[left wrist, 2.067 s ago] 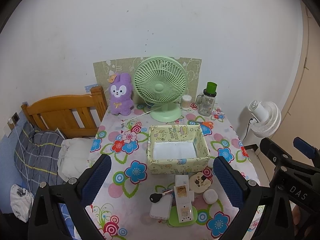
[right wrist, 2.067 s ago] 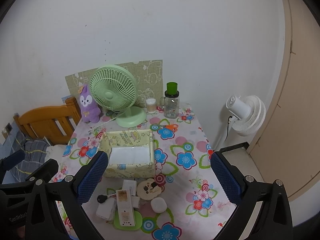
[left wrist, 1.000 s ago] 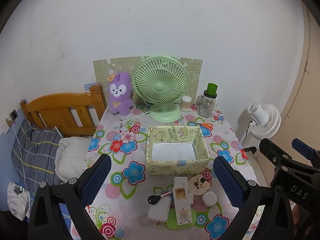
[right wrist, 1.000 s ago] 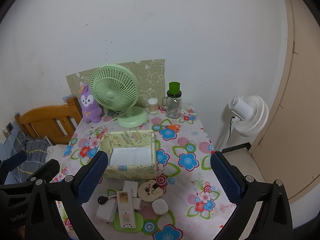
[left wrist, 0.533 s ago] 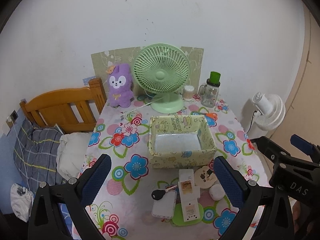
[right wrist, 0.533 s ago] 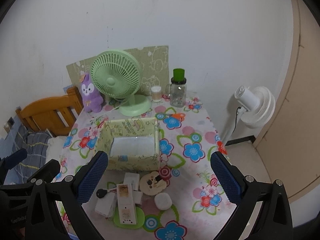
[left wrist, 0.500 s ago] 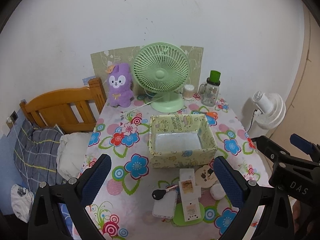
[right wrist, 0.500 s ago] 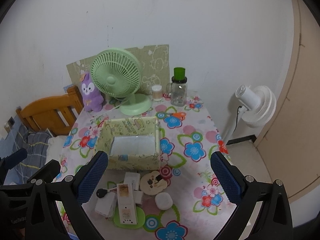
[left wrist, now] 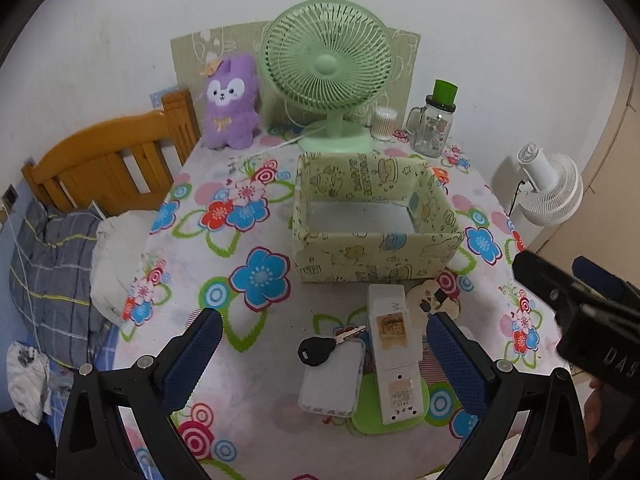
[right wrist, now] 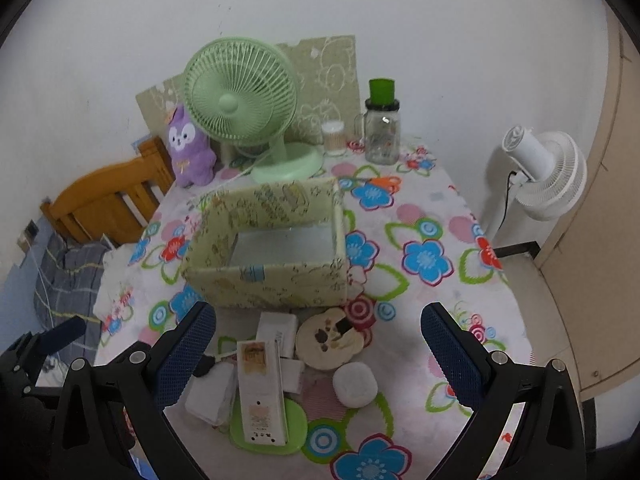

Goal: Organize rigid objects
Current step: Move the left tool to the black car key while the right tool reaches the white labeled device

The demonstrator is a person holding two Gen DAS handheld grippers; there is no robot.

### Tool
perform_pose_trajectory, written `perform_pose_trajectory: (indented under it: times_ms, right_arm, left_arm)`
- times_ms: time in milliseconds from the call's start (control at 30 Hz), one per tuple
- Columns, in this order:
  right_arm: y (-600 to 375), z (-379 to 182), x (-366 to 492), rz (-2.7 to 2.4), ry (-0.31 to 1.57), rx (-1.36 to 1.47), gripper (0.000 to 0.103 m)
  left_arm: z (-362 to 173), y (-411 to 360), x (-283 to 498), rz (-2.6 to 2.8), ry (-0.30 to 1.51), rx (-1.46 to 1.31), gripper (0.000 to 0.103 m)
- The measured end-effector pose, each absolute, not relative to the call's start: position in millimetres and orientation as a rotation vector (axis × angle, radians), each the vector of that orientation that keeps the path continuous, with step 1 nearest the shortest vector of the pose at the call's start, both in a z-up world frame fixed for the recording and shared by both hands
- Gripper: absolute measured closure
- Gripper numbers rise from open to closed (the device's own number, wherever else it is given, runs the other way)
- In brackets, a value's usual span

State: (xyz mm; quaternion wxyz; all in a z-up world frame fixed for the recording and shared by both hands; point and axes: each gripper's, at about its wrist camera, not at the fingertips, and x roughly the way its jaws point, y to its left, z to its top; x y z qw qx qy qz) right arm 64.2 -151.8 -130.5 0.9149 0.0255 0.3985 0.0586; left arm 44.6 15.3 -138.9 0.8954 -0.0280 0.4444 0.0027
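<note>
A yellow-green patterned box stands open and empty mid-table. Just in front of it lies a cluster of small items: a long white remote-like device on a green disc, a black-headed key, a flat white case, a round cream compact and a small white round case. My left gripper hangs open above the cluster, holding nothing. My right gripper is open too, above the same items.
At the back stand a green desk fan, a purple plush toy, a small jar and a glass mug with a green lid. A wooden bed frame is left of the flowered table; a white floor fan is right.
Both grippers have moved forward and lower toward the table; the box and the cluster of items now appear larger and closer. Nothing on the table has moved.
</note>
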Motion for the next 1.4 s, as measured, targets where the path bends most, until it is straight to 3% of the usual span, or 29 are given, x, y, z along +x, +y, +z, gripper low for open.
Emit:
perform_pose_trajectory:
  times_ms: [733, 1000, 1100, 1400]
  right_arm:
    - [-118.3, -227.6, 74.7, 0.145, 0.975, 0.013, 0.0]
    - [-109.4, -241.2, 83.6, 0.127, 0.988, 0.014, 0.001]
    - [-106.5, -244.0, 87.2, 0.122, 0.99, 0.019, 0.001]
    - [-92.8, -252.5, 94.4, 0.123, 1.025, -0.001, 0.005]
  left_arm:
    - [-234.0, 26.1, 59.3, -0.014, 1.023, -0.013, 0.0]
    - [-245.0, 29.4, 71.8, -0.017, 0.998, 0.042, 0.002]
    - [-247.9, 30.4, 75.5, -0.024, 0.995, 0.039, 0.005]
    - [-258.8, 28.6, 81.6, -0.114, 1.031, 0.004, 0.03]
